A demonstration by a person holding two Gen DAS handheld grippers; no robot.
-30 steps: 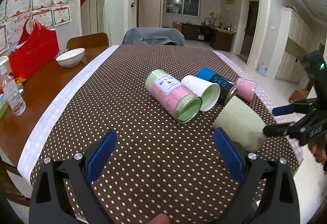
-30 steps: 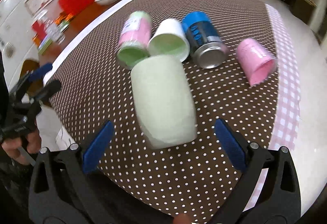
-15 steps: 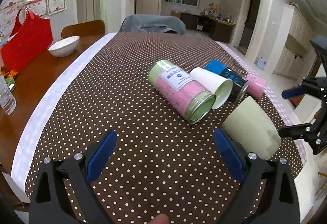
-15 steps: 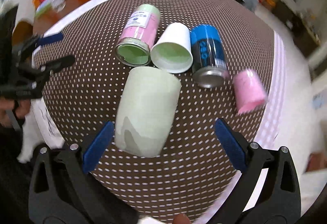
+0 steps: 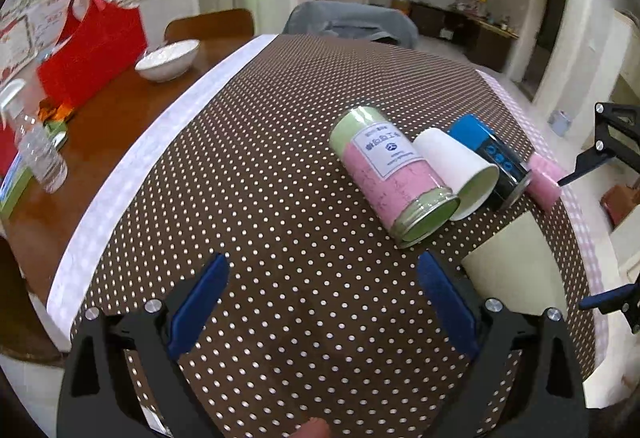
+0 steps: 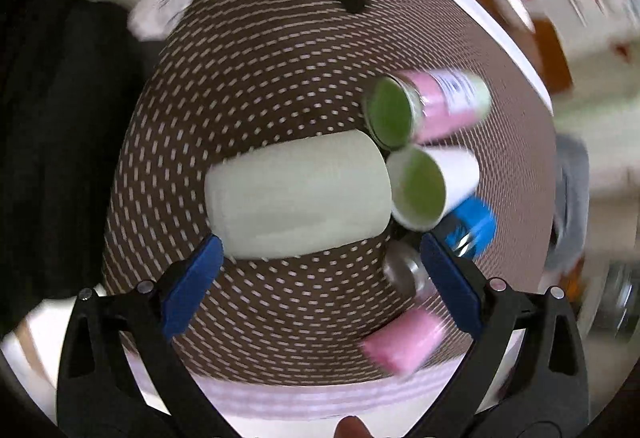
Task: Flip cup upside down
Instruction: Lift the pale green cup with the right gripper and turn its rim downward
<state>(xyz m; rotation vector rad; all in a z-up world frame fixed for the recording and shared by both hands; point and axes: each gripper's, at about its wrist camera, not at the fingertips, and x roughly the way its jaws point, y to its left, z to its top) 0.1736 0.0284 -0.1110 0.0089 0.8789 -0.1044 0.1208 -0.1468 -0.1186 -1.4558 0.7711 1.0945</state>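
My right gripper [image 6: 320,266] hangs above the desk [image 5: 280,198] with its fingers [image 6: 192,286] spread wide and nothing between them; my left gripper [image 5: 320,302] is likewise wide open and empty, pointed across the dotted cloth from the near edge. The pale green cup [image 6: 298,196] lies on its side on the cloth, just ahead of my right fingers, one end close against the green-lidded pink tin [image 6: 424,110] and the white paper cup [image 6: 432,186]; whether they touch I cannot tell through the motion blur. In the left view the same cup shows at the right, close to the desk's near edge. Beside those lie a blue can [image 5: 488,162] and a small pink cup [image 5: 542,180], all on their sides as well. As I judge it, the flip is not done: the cup rests neither mouth down nor upright, and I have no hold on it. What is left is nearly everything: bring my right fingers around the cup's body, close on it, lift it clear of its neighbours, turn it so the mouth faces the desk, set it down and let go. Which end is the mouth I cannot make out.
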